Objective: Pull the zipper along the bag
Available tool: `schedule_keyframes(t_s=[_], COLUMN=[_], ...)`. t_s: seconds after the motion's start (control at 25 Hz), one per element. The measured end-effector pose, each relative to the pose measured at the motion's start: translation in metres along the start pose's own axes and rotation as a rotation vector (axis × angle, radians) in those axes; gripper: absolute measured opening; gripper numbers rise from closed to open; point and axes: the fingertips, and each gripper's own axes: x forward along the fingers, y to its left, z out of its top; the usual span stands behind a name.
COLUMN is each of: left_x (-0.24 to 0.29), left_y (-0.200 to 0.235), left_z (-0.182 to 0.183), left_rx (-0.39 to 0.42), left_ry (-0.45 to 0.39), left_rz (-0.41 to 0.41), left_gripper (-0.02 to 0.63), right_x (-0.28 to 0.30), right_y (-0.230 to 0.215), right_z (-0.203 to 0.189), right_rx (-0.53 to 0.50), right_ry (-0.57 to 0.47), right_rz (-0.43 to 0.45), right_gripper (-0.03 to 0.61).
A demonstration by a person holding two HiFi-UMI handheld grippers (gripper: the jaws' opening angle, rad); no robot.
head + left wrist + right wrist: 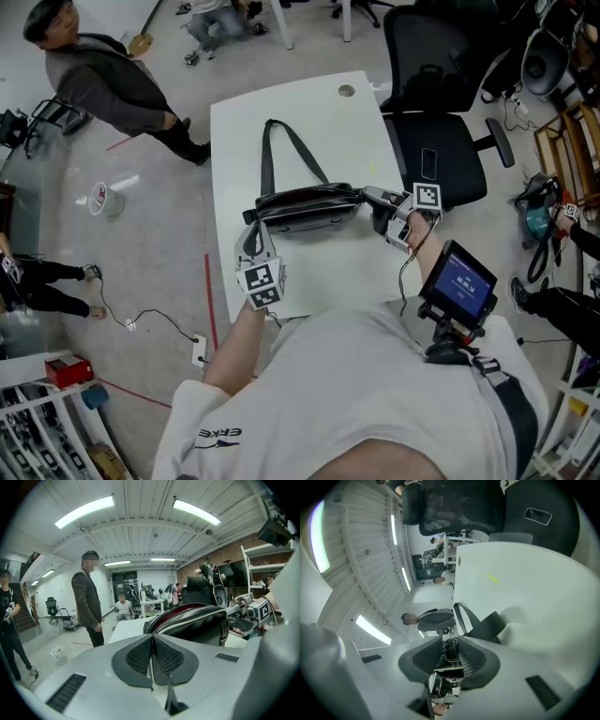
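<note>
Head view shows one black bag [305, 208] at the middle of the white table [281, 112], its long axis running left to right across the frame and its single strap [265, 159] looped toward the top. Two grippers bracket it. The left gripper [253, 232] sits at the bag's left end, jaws closed on what looks like a thin stitched tab of it. The right gripper [368, 198] sits at the right end, jaws narrowly apart with a dark part of the bag in the gap, apparently unclamped. Any pull would run along that axis, leftward from the right claw. The slider itself is too small to pick out.
</note>
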Motion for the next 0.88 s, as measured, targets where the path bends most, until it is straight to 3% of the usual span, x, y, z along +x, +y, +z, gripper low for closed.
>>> schedule_keyframes(t_s=[0.32,0.56,0.68,0.88], left_x=[-0.003,-0.002,-0.003,-0.001], left_y=[0.003,0.002,0.001,0.000], left_z=[-0.002,-0.005,-0.004,-0.002], left_rx=[0.005,0.000,-0.001,0.006], left_ry=[0.006,0.007,0.008,0.011], left_rz=[0.002,0.008,0.006,0.002], left_gripper=[0.003,0.002,0.003,0.002], right_x=[0.002,0.006,0.006,0.005], right_y=[-0.001,0.012,0.015,0.006], right_z=[-0.009,-0.005,-0.002,-0.003], right_rx=[0.072,-0.013,0.023,0.024], right_ry=[0.008,0.028,-0.032,-0.027], right_rz=[-0.005,0.004,0.056,0.045], right_gripper=[0.094,0.144,0.144,0.143])
